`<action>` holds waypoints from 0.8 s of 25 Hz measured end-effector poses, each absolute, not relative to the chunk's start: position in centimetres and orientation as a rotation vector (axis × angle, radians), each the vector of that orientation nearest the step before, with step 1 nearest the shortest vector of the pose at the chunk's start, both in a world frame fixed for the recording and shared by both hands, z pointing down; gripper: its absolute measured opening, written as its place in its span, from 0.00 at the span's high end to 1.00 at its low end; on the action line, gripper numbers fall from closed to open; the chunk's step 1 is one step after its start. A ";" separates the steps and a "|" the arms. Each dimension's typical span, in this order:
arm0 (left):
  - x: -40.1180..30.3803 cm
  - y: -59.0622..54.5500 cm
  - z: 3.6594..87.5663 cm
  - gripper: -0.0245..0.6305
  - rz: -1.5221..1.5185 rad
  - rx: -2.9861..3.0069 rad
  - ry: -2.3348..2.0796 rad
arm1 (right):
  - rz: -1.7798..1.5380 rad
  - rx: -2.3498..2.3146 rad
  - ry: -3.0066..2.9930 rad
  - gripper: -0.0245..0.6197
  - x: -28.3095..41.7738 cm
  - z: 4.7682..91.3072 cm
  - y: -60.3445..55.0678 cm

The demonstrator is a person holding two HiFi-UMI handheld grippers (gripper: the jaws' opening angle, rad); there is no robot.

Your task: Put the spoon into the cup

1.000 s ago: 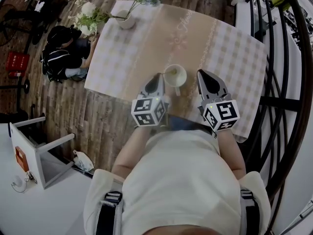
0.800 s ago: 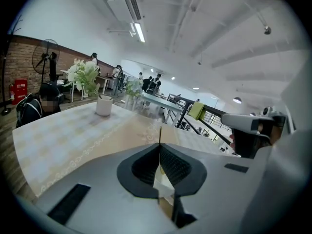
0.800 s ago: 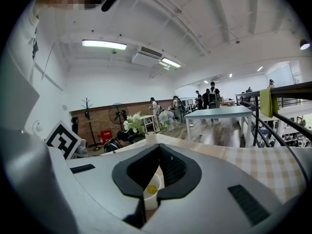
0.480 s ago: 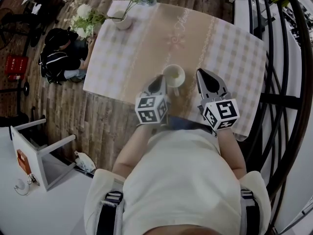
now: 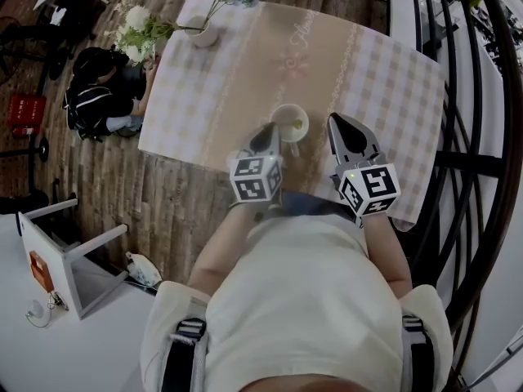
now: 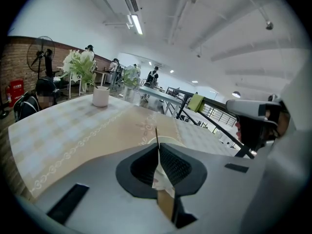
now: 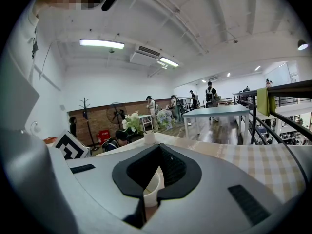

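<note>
A white cup stands on the checked tablecloth of the table, near its front edge. My left gripper is shut on the thin handle of the spoon, just left of the cup. The spoon's dark end shows inside the cup. In the left gripper view the handle rises between the closed jaws, with the cup's rim right behind them. My right gripper hovers to the right of the cup, shut and holding nothing. The cup shows through its jaw opening.
A white vase with flowers stands at the table's far left corner. A person crouches on the wooden floor to the left. A black railing runs along the right side. A white stool lies at lower left.
My left gripper has sunk a little and moved closer to the cup with the spoon; the spoon's end now shows inside the cup. The right gripper has kept still.
</note>
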State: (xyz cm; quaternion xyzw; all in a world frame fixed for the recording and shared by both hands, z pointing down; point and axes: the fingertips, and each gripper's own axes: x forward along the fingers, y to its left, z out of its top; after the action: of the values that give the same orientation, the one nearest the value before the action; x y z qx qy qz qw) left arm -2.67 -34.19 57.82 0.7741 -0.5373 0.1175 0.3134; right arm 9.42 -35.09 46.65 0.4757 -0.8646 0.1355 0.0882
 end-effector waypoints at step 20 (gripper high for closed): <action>-5.7 -30.3 55.9 0.76 0.286 2.035 -1.482 | 0.367 1.436 -2.576 0.96 7.8 44.9 -30.1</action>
State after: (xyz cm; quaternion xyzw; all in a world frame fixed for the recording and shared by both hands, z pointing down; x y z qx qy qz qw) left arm -5.72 -30.33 55.89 0.7663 -0.5583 0.1078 0.2993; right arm 7.79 -30.09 44.87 0.4816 -0.8636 0.1229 0.0848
